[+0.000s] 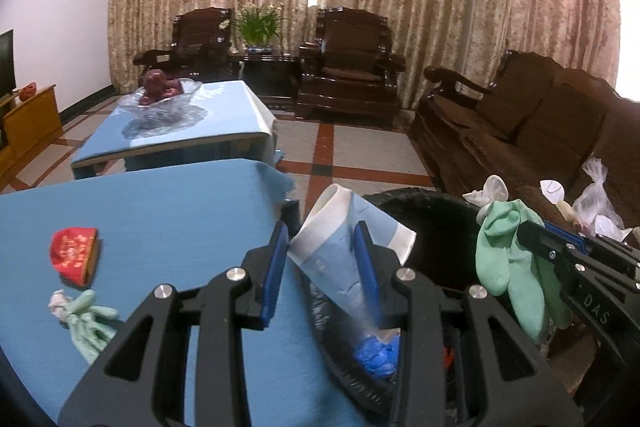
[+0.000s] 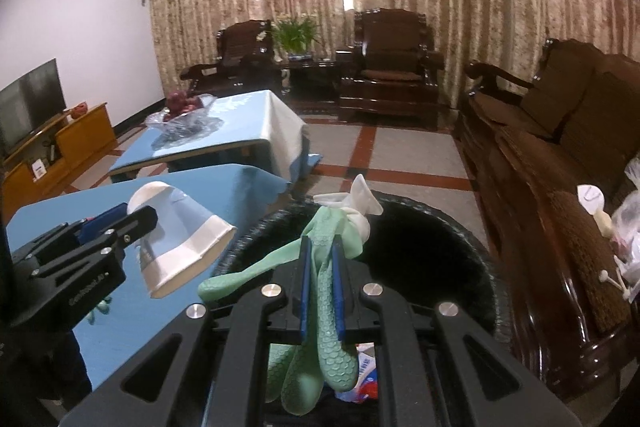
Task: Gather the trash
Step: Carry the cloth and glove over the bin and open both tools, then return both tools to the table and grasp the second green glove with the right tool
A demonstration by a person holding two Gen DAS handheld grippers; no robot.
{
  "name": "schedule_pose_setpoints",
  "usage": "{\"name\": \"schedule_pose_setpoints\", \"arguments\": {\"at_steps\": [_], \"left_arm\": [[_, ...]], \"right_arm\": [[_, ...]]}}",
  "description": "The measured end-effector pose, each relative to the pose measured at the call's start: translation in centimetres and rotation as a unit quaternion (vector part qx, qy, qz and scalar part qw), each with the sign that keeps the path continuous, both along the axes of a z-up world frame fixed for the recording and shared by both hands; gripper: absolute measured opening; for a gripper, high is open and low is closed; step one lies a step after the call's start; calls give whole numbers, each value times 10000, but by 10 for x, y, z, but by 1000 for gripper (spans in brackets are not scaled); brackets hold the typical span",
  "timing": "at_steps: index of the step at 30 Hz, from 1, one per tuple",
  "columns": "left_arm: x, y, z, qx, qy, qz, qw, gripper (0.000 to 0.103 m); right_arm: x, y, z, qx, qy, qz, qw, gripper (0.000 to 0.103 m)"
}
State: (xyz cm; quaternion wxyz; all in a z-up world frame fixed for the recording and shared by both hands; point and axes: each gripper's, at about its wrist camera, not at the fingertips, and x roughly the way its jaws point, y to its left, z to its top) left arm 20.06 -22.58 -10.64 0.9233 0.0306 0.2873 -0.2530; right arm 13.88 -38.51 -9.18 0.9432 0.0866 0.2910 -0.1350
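Two grippers are seen, each closed on one piece of trash. One crumpled paper cup (image 1: 340, 239) (blue and white, squashed flat at the waist) is pinched by the left gripper (image 1: 322, 267) over the near edge of the single black trash bin (image 1: 436, 203). One green rubber glove (image 2: 324, 311) is clamped by the right gripper (image 2: 320, 291) above the bin's opening, its textured fingers hanging down and a white scrap knotted at its top. Blue and other litter is visible inside the bin. Three items are left on the near blue-covered table (image 1: 160, 211): one red packet (image 1: 74, 255), one second green glove (image 1: 90, 321), and one white crumpled wad (image 1: 58, 303) touching that glove. Beyond, a second blue-covered table (image 1: 200, 115) carries one glass bowl of red fruit (image 1: 164, 93). To the right, one dark wooden sofa (image 1: 532, 123) holds clear plastic bags (image 1: 596, 195). Farthest back, two dark armchairs flank one potted plant (image 1: 258, 25) before patterned curtains; the floor is tiled with red bands.
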Motion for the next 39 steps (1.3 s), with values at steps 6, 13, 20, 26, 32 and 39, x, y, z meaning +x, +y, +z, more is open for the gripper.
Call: {"name": "schedule_pose_setpoints", "arguments": {"at_steps": [6,13,20,26,32,39], "left_arm": [[6,-31,-16,33,87,-180,9998,33],[14,-57,-27,66,146,-347,9993,34],[19,-57,-30,-36,242,-468,9986,57],[18,-40,-24,-97,174,-378,9991,79],[19,1,-12,-90,30,-51,9999,86],[21,71,4,-9,-163,563,9983,87]], "right_arm": [[-6,-28,-12,-1,63,-228,9997,10],[-12,-57,-24,27,80,-477,9988,10],[-21,-70,-31,50,-34,-776,9970,48],[-26,-62,-22,-61,-170,-972,9951,94],[-22,-39,-12,-110,-291,-806,9963,97],[-2,10,-4,-37,-368,-382,9986,97]]}}
